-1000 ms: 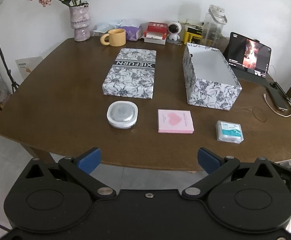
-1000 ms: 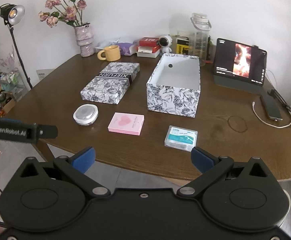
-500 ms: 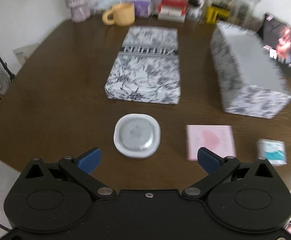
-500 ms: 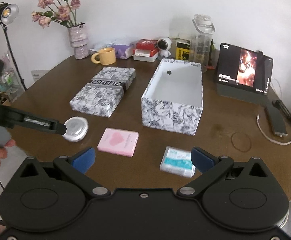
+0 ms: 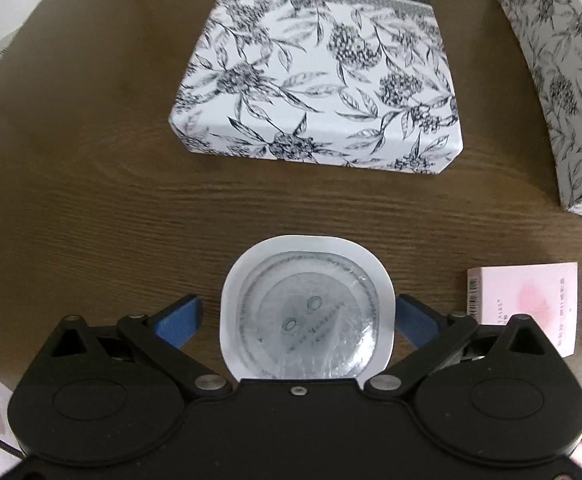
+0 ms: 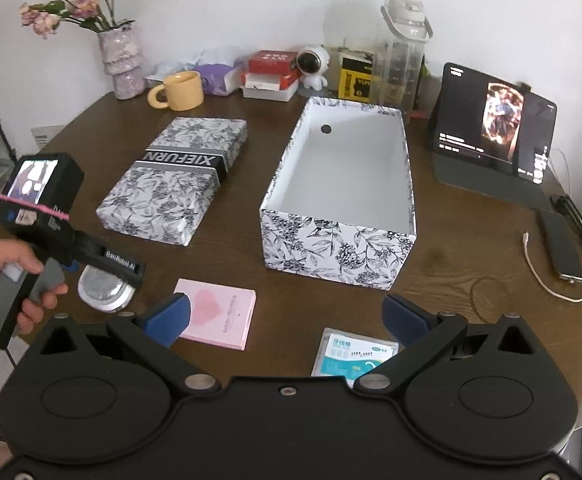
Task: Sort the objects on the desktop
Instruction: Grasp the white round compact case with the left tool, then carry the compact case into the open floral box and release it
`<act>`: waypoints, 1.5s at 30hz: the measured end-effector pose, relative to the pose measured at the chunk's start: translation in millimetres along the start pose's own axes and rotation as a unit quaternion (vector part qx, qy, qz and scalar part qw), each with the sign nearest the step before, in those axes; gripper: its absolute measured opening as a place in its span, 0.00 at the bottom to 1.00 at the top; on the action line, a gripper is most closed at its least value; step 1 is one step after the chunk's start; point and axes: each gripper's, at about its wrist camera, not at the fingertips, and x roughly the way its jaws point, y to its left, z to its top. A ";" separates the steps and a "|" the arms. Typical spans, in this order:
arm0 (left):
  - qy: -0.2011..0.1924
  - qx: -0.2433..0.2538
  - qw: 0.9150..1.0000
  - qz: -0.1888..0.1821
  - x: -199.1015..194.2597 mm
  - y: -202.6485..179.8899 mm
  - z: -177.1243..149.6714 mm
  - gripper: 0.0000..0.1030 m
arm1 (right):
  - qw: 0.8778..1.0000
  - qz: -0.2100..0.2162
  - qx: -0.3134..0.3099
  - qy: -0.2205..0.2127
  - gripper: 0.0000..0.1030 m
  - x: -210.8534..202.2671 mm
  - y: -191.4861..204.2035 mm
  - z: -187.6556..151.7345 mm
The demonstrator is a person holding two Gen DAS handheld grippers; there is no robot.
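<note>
**Two tongs over a crowded tabletop**

Two blue pads of the left tongs [image 5: 297,320] now flank the white round container [image 5: 307,308], spread wide, with a gap on one side and the other close to its rim; half a second ago the container lay ahead of them. Bare tabletop [image 5: 91,208] separates it from the patterned lid [image 5: 319,80] beyond. Beside it, right of the left tongs, lies the pink card box [image 5: 525,308]. The right tongs [image 6: 287,314] hang released above the near edge, with the pink box at their left pad and the teal packet [image 6: 353,354] just below them. Ahead stands the open patterned box [image 6: 347,184], with clear wood between.
</note>
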 end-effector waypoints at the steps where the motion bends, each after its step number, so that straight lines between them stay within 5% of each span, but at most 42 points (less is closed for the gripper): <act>1: 0.003 0.004 1.000 0.000 0.9 0.0 -0.9 0.95 | 1.000 -0.002 0.002 0.002 1.00 2.6 0.6 2.1; 8: 0.019 0.019 1.000 -0.008 -0.6 2.8 -5.2 0.92 | 1.000 -0.005 0.016 0.017 1.00 23.5 4.7 16.5; 12: 0.022 0.023 0.999 -0.021 -5.0 8.9 -7.1 0.78 | 0.999 -0.008 0.022 0.024 1.00 31.8 7.3 21.3; 21: 0.022 0.060 0.998 -0.019 -15.4 11.9 -14.5 0.77 | 0.998 -0.011 0.027 0.049 1.00 46.4 -10.7 27.7; 27: -0.043 0.071 0.994 -0.073 -94.0 2.5 6.3 0.77 | 0.999 0.010 -0.005 0.051 1.00 54.7 -42.9 44.8; 30: -0.107 0.128 0.982 -0.092 -152.7 -25.4 41.8 0.77 | 0.998 0.032 -0.029 0.047 1.00 57.0 -64.6 61.4; 34: -0.177 0.228 0.952 -0.106 -176.2 -83.8 104.4 0.78 | 0.995 0.064 -0.058 0.043 1.00 62.7 -91.4 85.9; 40: -0.190 0.346 0.917 -0.057 -132.3 -156.7 181.2 0.78 | 0.989 0.092 -0.107 0.041 1.00 81.0 -120.8 116.5; 45: -0.157 0.392 0.906 -0.013 -72.7 -204.8 208.8 0.77 | 0.983 0.117 -0.129 0.052 1.00 106.0 -139.0 130.3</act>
